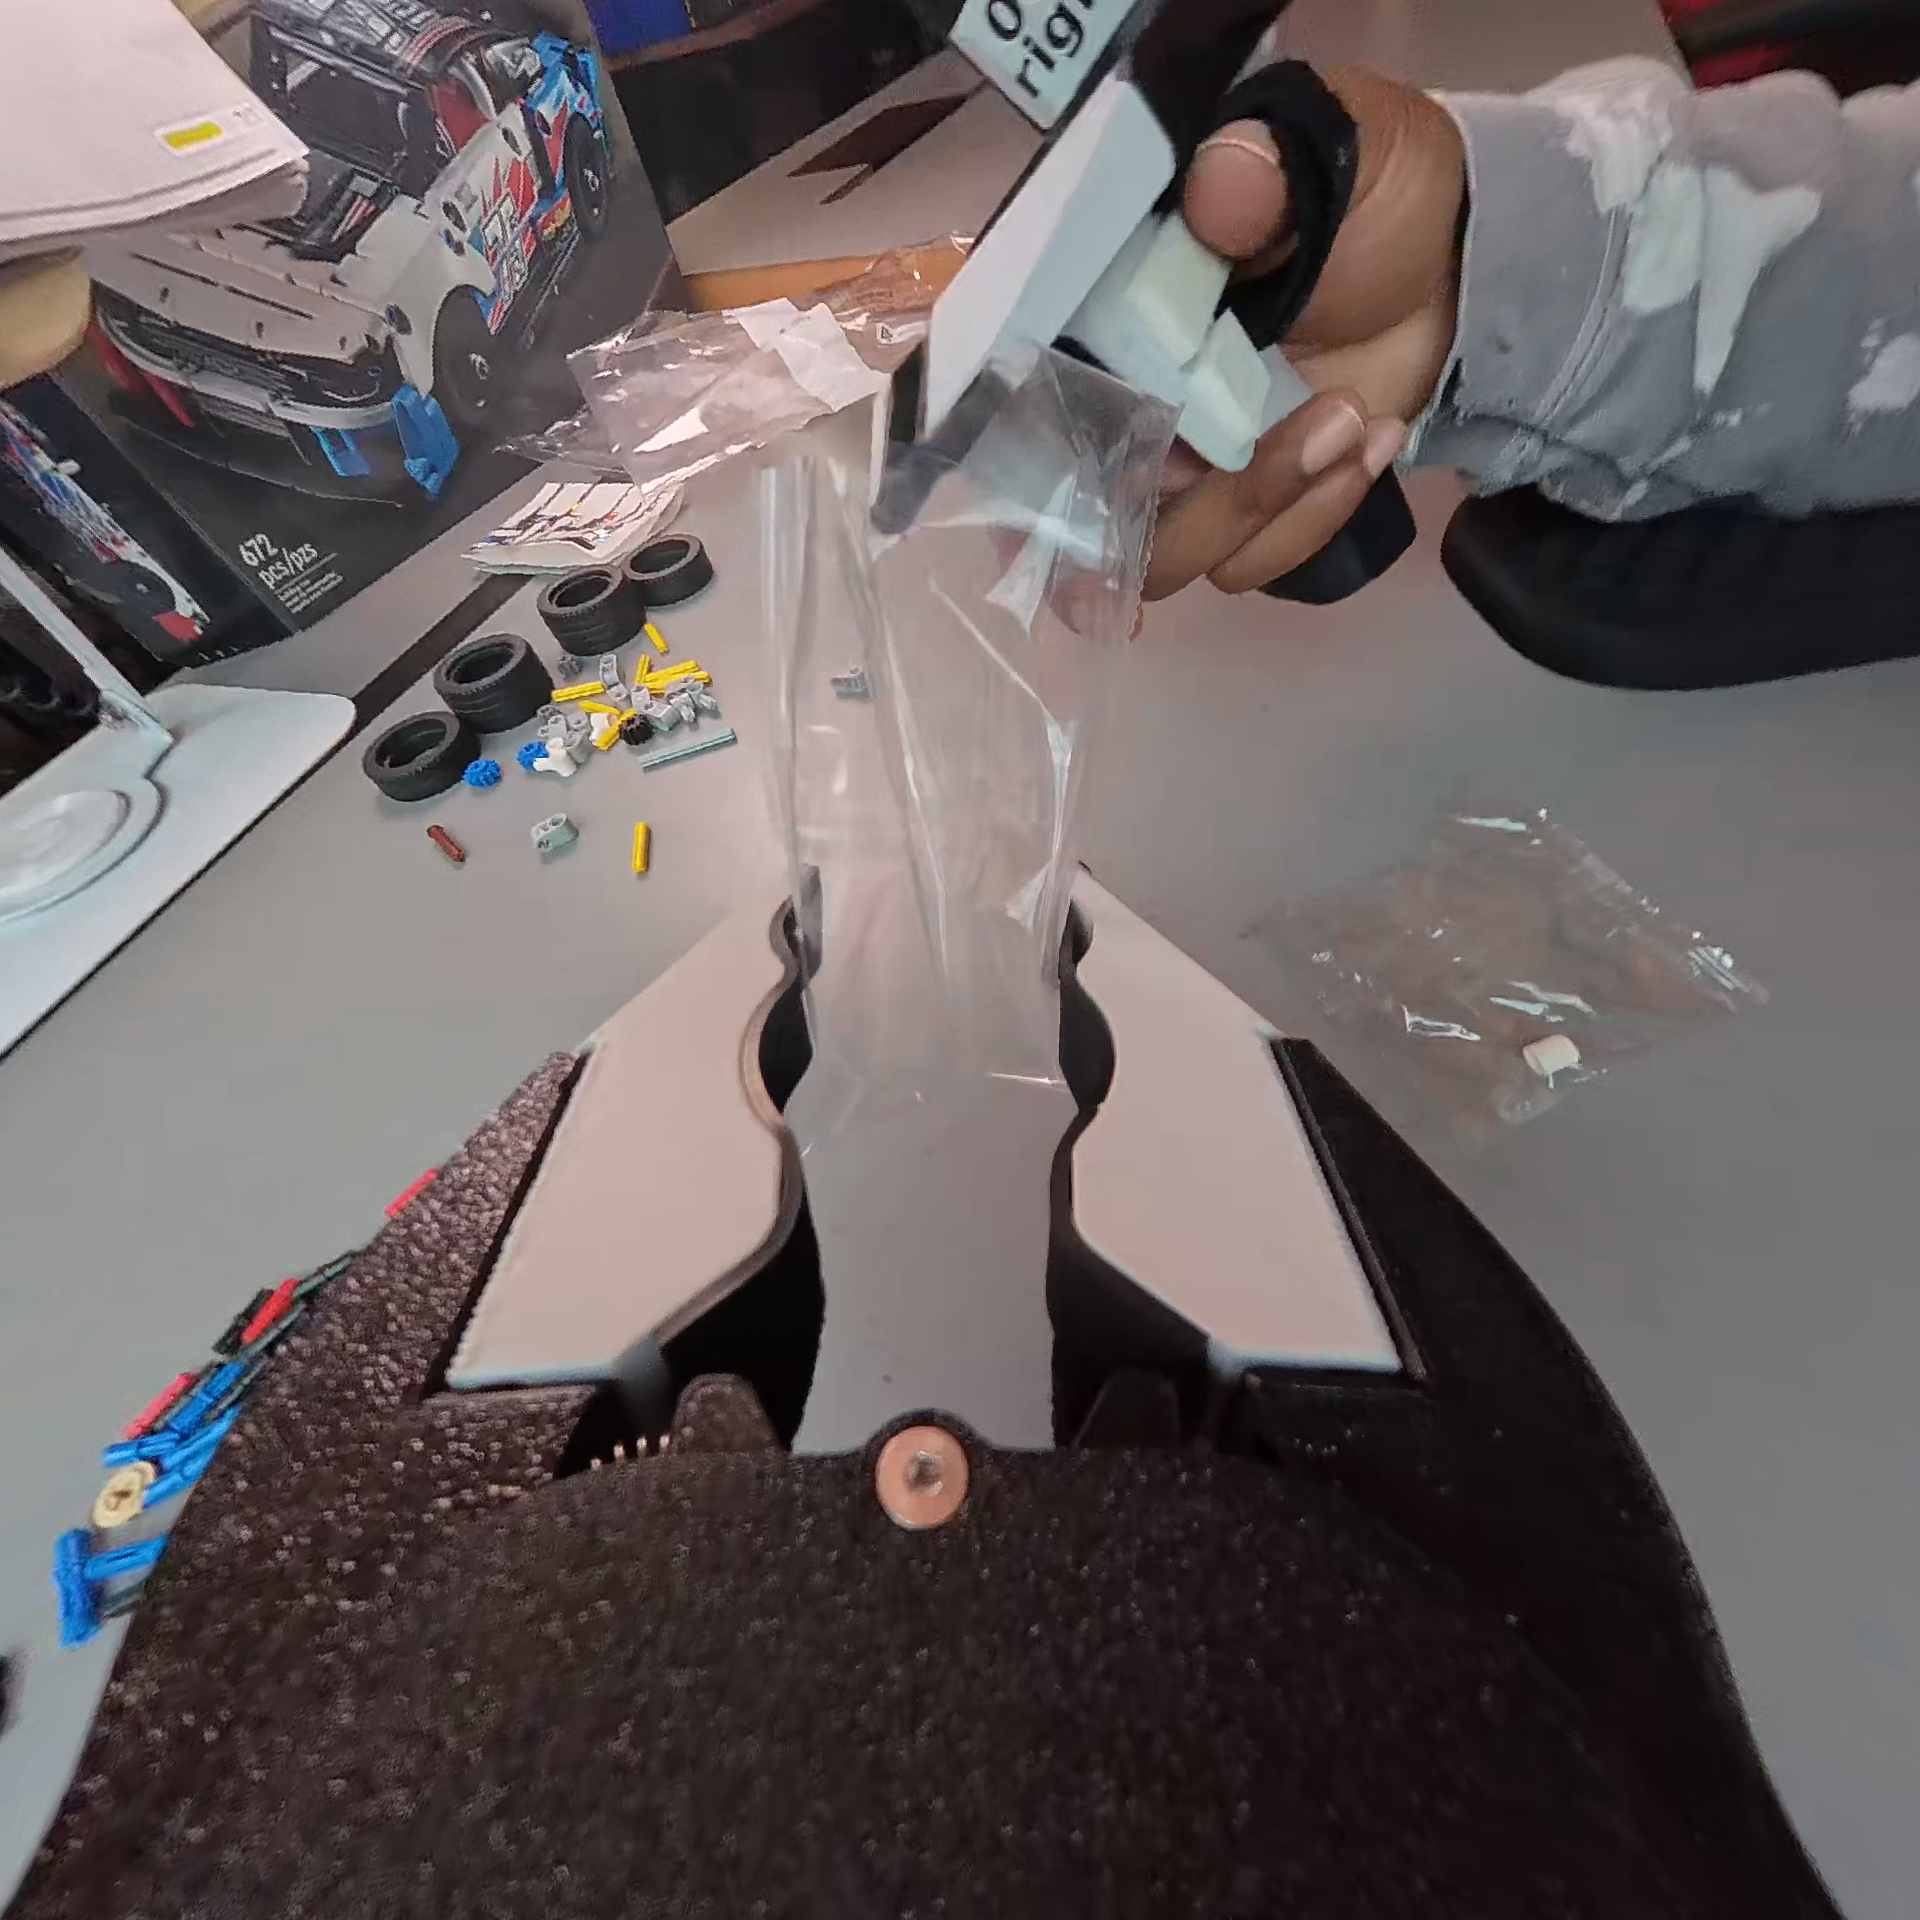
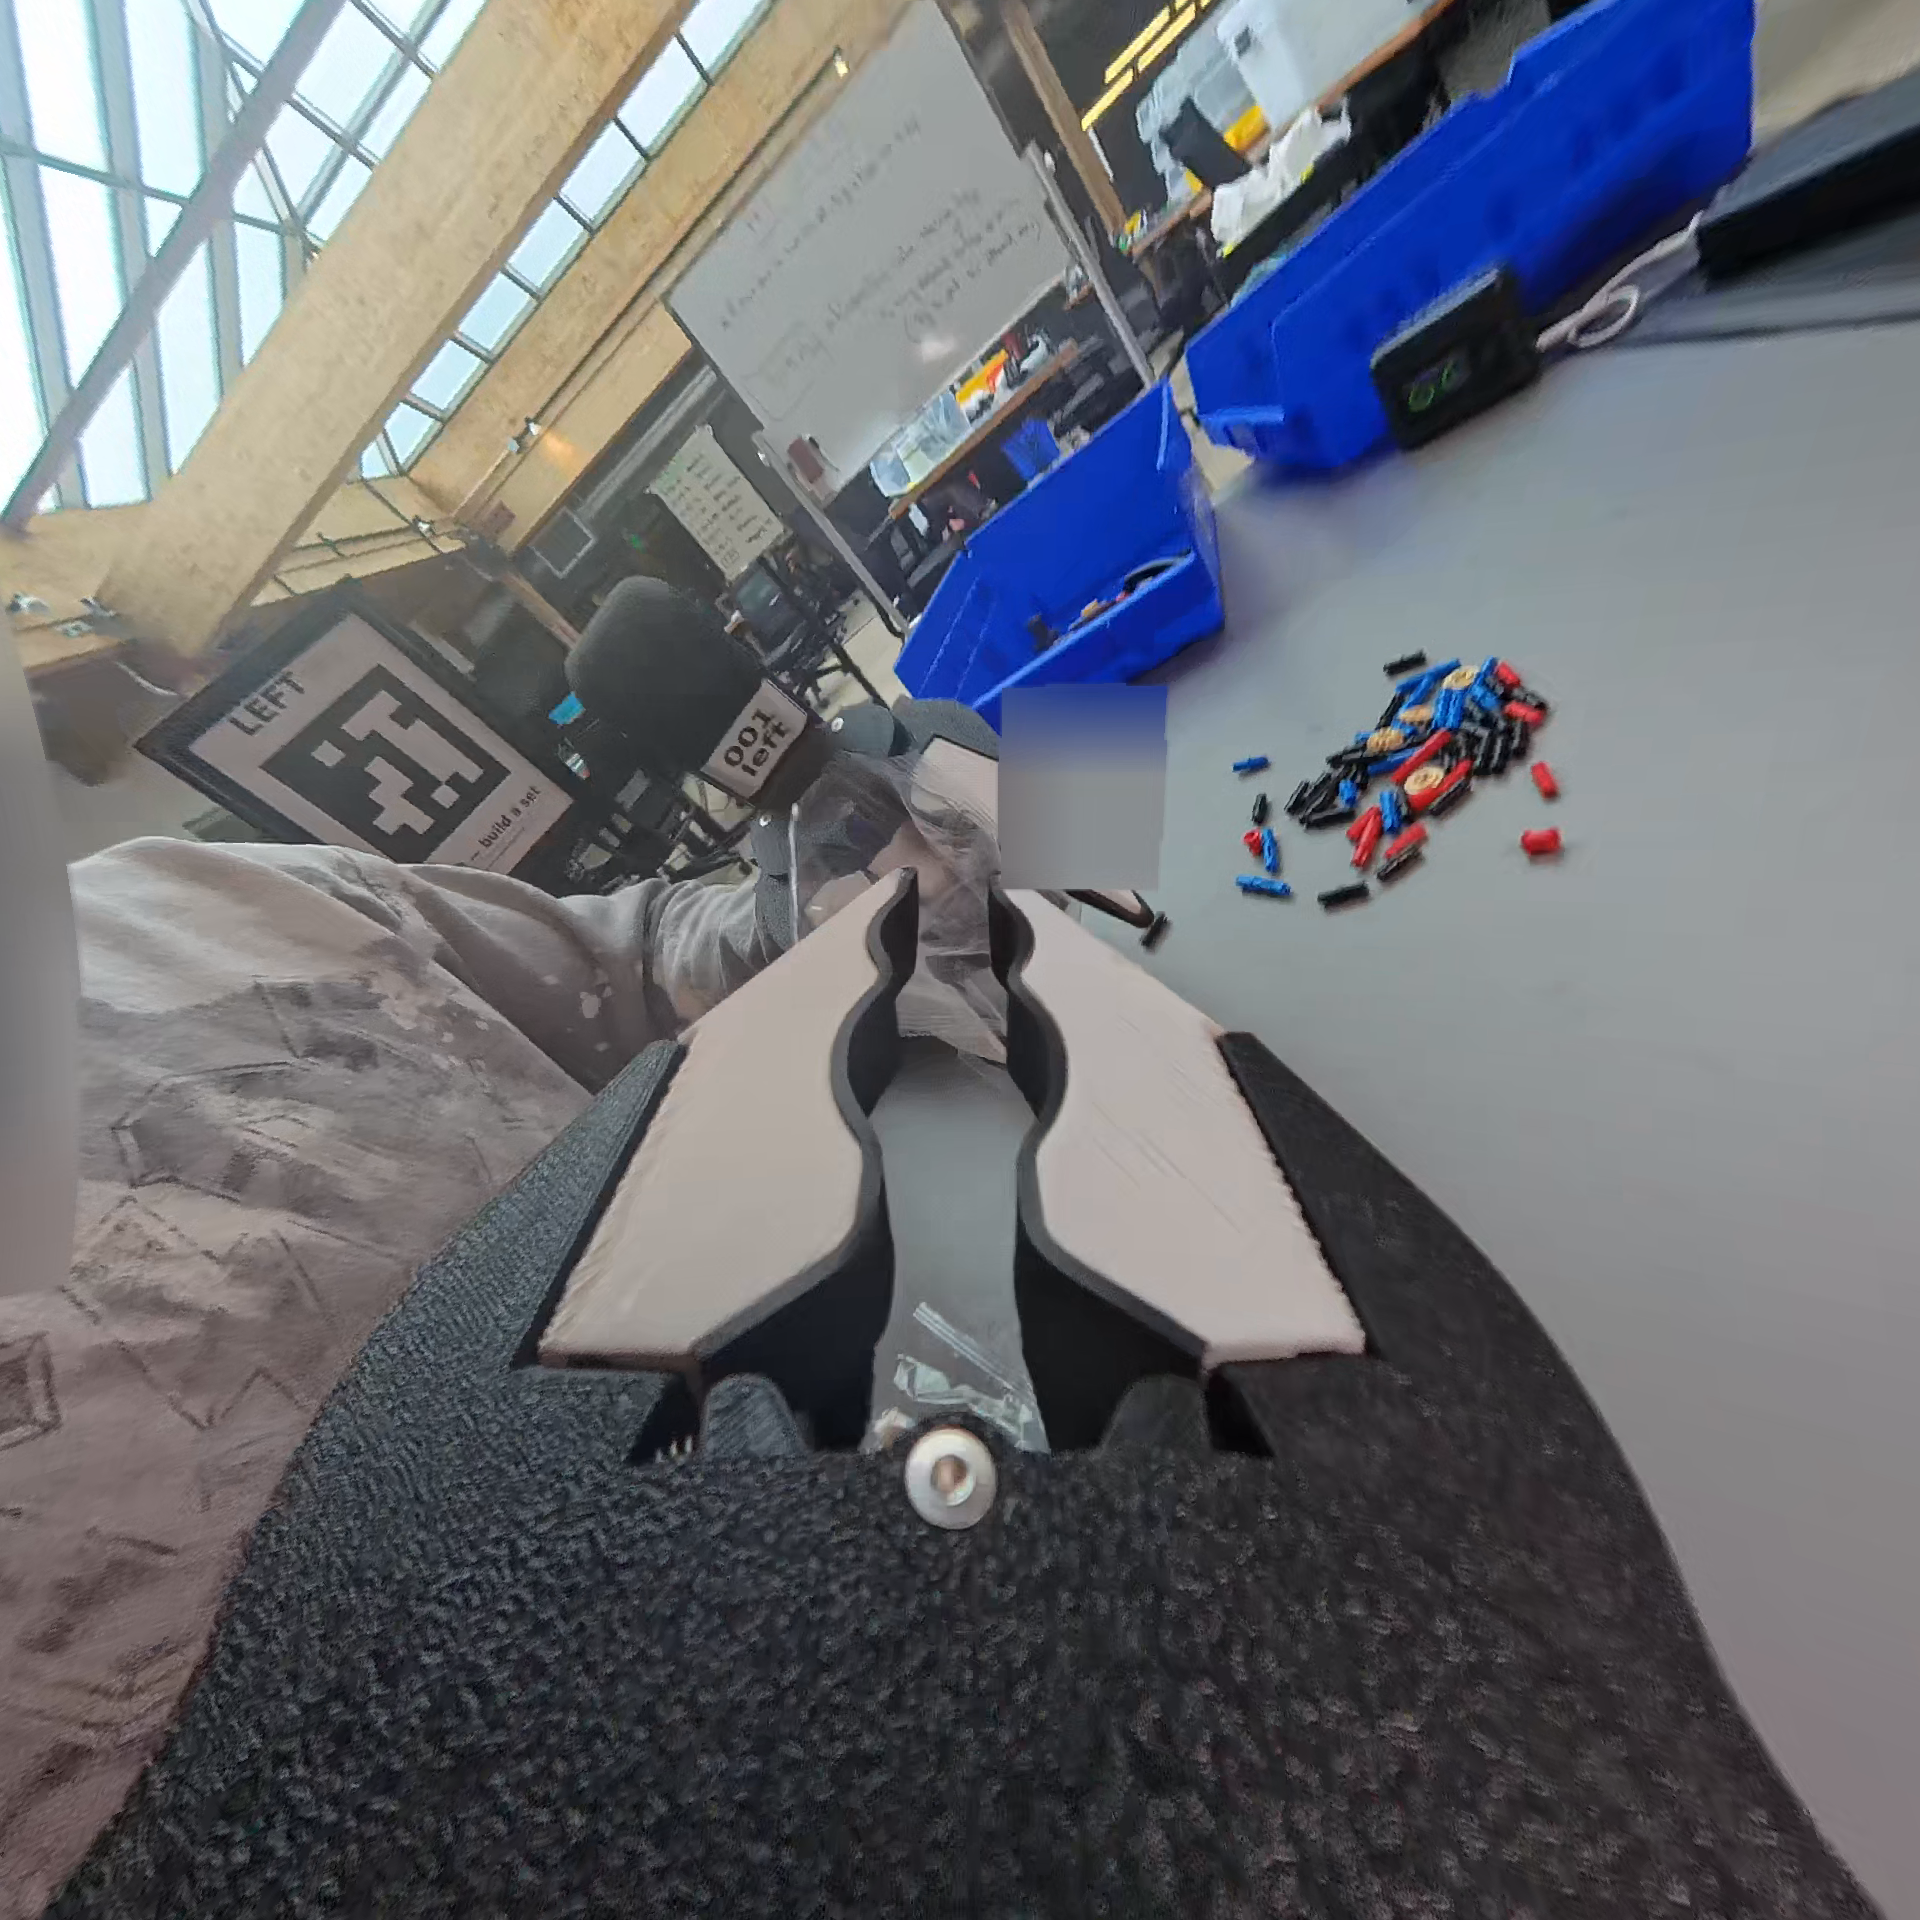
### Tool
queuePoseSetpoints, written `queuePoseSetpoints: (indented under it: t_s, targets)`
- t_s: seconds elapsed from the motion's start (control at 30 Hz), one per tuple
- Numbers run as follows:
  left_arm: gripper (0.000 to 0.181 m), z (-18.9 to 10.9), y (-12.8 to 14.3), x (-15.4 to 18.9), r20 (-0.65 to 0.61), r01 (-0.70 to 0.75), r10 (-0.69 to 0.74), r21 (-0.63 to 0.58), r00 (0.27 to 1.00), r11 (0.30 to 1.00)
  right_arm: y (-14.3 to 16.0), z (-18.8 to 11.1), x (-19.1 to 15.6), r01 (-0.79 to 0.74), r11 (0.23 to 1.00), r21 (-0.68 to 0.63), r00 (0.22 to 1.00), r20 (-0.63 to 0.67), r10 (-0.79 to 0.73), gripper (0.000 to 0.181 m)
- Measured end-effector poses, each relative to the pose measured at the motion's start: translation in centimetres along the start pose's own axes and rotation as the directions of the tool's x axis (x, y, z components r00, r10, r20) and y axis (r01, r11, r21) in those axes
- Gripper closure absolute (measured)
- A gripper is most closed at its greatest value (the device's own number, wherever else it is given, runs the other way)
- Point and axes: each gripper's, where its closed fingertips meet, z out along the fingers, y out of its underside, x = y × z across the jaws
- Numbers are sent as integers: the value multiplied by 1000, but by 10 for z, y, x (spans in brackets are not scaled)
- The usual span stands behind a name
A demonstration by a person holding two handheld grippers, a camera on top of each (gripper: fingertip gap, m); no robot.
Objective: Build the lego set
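Left gripper [image 1: 935, 935] jaws clamp clear bag [image 1: 914, 727] above table edge [image 1: 436, 665]

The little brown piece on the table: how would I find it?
In the left wrist view, start at the big car-picture box and drop to the four black tyres before it. Just below the loose yellow and grey bits lies a brown peg, alone, the only brown piece there.

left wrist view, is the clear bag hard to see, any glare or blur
Left wrist view: the clear bag is see-through with pale streaks of glare, its edges smeared; the tyres behind look sharp. Right wrist view: the bag between the claw tips is hazy, and the edges bend from the wide lens.
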Motion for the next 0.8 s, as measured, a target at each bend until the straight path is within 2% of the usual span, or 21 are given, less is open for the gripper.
queuePoseSetpoints:
  t_s: [0.1, 0.23, 0.37, 0.43, 0.5, 0.7, 0.8]
  targets:
    - [137, -5, -4, -18, 37, 128, -130, 48, 991, 991, -19, -9, -16, 151, 984, 92, 988, 11, -153, 156]
    - [136, -11, -11, -32, 79, 208, -217, 113, 973, 972, -8, 5, -5, 369, 929, 18, 919, -158, -362, 152]
    - [137, -9, -15, -31, 117, 176, -190, 125, 975, 976, 7, 28, -1, 483, 875, -23, 848, -236, -475, 153]
    - [143, -8, -15, -29, 144, 132, -148, 116, 978, 984, 6, 32, -1, 509, 860, -17, 829, -258, -496, 166]
    - [156, -8, -15, -28, 175, 77, -94, 102, 980, 992, 5, 32, -1, 504, 863, -11, 832, -262, -489, 175]
    - [167, -5, -12, -24, 164, 69, -82, 84, 983, 994, 11, 30, 1, 497, 868, -18, 838, -249, -485, 178]
    - [159, -5, -12, -23, 154, 82, -95, 92, 983, 992, 10, 29, -2, 502, 865, 2, 842, -233, -487, 175]
